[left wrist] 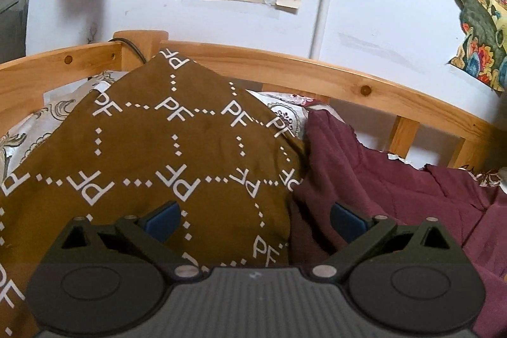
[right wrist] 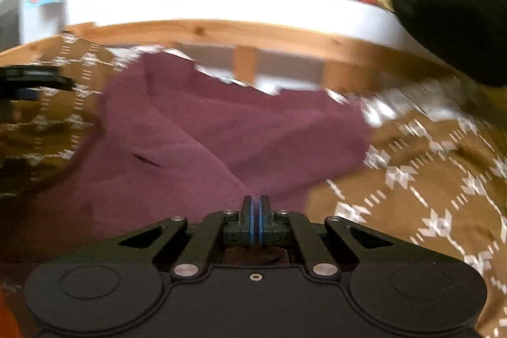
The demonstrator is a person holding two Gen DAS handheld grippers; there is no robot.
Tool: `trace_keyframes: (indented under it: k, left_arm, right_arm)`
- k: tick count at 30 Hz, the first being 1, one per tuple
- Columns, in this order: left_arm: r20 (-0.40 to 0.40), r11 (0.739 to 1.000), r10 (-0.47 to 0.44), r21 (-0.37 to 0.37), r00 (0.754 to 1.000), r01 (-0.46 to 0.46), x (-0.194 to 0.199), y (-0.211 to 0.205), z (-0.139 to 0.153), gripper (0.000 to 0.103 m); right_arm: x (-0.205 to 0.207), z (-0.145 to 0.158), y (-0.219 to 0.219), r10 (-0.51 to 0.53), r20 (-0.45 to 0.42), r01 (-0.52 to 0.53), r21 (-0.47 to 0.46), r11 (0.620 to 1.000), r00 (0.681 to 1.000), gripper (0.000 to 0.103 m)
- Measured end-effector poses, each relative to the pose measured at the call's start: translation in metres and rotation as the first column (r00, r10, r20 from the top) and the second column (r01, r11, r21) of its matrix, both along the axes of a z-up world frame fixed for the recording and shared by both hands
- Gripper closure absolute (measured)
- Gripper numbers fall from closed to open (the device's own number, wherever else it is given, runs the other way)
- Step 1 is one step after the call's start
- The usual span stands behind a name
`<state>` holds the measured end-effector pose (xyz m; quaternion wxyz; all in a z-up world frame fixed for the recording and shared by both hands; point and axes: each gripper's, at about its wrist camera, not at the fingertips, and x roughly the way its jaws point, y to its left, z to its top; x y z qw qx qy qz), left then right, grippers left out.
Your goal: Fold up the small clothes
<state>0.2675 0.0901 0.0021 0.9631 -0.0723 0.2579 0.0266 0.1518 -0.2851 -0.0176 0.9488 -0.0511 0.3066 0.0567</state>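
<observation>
a: where was the maroon garment (right wrist: 221, 129)?

b: on the bed, spreading away from the right gripper (right wrist: 255, 205), whose fingers were pinched together on its near edge.

a: and the left gripper (left wrist: 253, 219)?

b: fingers wide apart, over the brown cover (left wrist: 142, 141), with the garment lying to its right. the right hand was nearer. only the left view was sharp; the right was blurred.

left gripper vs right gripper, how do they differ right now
The left gripper has its jaws spread wide; the right gripper has its blue pads pressed together. The left holds nothing, over the brown patterned cloth; the right looks to be pinching the maroon garment. Both are black with blue pads.
</observation>
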Motion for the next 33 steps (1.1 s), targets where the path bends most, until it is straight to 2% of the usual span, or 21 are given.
trace_keyframes:
  k: [1, 2, 3, 4, 6, 8, 10, 12, 14, 17, 19, 22, 24, 28, 30, 32, 33]
  left_arm:
    - [0.001, 1.0, -0.006, 0.002, 1.0, 0.006, -0.001, -0.001, -0.001, 0.001]
    - [-0.022, 1.0, -0.012, 0.006, 1.0, 0.013, -0.001, -0.002, -0.001, 0.001]
    - [-0.019, 1.0, -0.022, 0.011, 1.0, 0.022, -0.001, -0.004, -0.002, 0.001]
    - [-0.012, 0.999, -0.033, 0.014, 0.999, 0.034, -0.001, -0.006, -0.003, 0.001]
    - [0.011, 0.998, -0.063, 0.029, 0.998, 0.063, 0.0, -0.011, -0.004, 0.001]
    - [0.032, 0.993, -0.107, 0.06, 0.994, 0.105, 0.006, -0.018, -0.005, 0.001]
    - [0.039, 0.975, -0.187, 0.129, 0.982, 0.18, 0.016, -0.028, -0.007, 0.001]
    - [0.038, 0.952, -0.247, 0.196, 0.968, 0.235, 0.024, -0.037, -0.011, 0.001]
    - [0.037, 0.936, -0.294, 0.215, 0.955, 0.28, 0.031, -0.042, -0.016, 0.002]
    - [-0.012, 0.926, -0.34, 0.169, 0.94, 0.337, 0.046, -0.047, -0.025, 0.009]
    - [-0.08, 0.929, -0.336, 0.136, 0.939, 0.344, 0.056, -0.048, -0.028, 0.019]
    - [-0.123, 0.93, -0.358, 0.045, 0.926, 0.365, 0.057, -0.042, -0.031, 0.02]
    - [-0.139, 0.919, -0.391, -0.013, 0.91, 0.393, 0.058, -0.039, -0.033, 0.022]
    - [-0.146, 0.88, -0.469, -0.165, 0.871, 0.446, 0.063, -0.029, -0.038, 0.028]
    - [-0.15, 0.872, -0.469, -0.232, 0.87, 0.43, 0.07, -0.022, -0.045, 0.03]
    - [-0.159, 0.874, -0.447, -0.29, 0.88, 0.391, 0.077, -0.014, -0.052, 0.036]
    - [-0.16, 0.874, -0.436, -0.311, 0.885, 0.374, 0.079, -0.011, -0.054, 0.043]
  right_arm:
    - [0.0, -0.004, -0.003, -0.011, -0.018, 0.011, 0.005, 1.0, 1.0, 0.099]
    - [0.002, -0.008, -0.006, -0.024, -0.04, 0.025, 0.015, 1.0, 0.999, 0.093]
    - [0.002, -0.01, -0.009, -0.042, -0.051, 0.043, 0.025, 0.999, 0.998, 0.083]
    - [0.002, -0.012, -0.011, -0.048, -0.049, 0.05, 0.036, 0.998, 0.998, 0.078]
    - [0.005, -0.009, -0.012, -0.044, -0.035, 0.046, 0.058, 0.997, 0.998, 0.054]
    - [0.012, -0.002, -0.01, -0.031, -0.013, 0.032, 0.067, 0.997, 0.999, 0.044]
    - [0.029, 0.009, -0.008, -0.005, -0.012, 0.006, 0.077, 0.997, 1.0, 0.041]
    - [0.05, 0.022, -0.003, 0.033, -0.026, -0.031, 0.081, 0.996, 0.999, 0.033]
    - [0.081, 0.041, 0.007, 0.084, -0.072, -0.078, 0.085, 0.993, 0.994, 0.03]
    - [0.134, 0.073, 0.03, 0.149, -0.131, -0.136, 0.102, 0.985, 0.98, 0.025]
    - [0.173, 0.088, 0.05, 0.186, -0.158, -0.168, 0.123, 0.978, 0.97, 0.023]
    - [0.233, 0.093, 0.088, 0.28, -0.181, -0.253, 0.159, 0.954, 0.943, 0.023]
    - [0.266, 0.085, 0.107, 0.334, -0.15, -0.291, 0.252, 0.923, 0.93, 0.025]
    - [0.301, 0.056, 0.13, 0.41, -0.084, -0.342, 0.412, 0.844, 0.908, 0.026]
    - [0.313, 0.037, 0.139, 0.451, -0.111, -0.358, 0.454, 0.816, 0.886, 0.028]
    - [0.324, 0.02, 0.145, 0.493, -0.134, -0.373, 0.495, 0.785, 0.86, 0.029]
    - [0.33, 0.011, 0.146, 0.508, -0.145, -0.373, 0.518, 0.77, 0.849, 0.029]
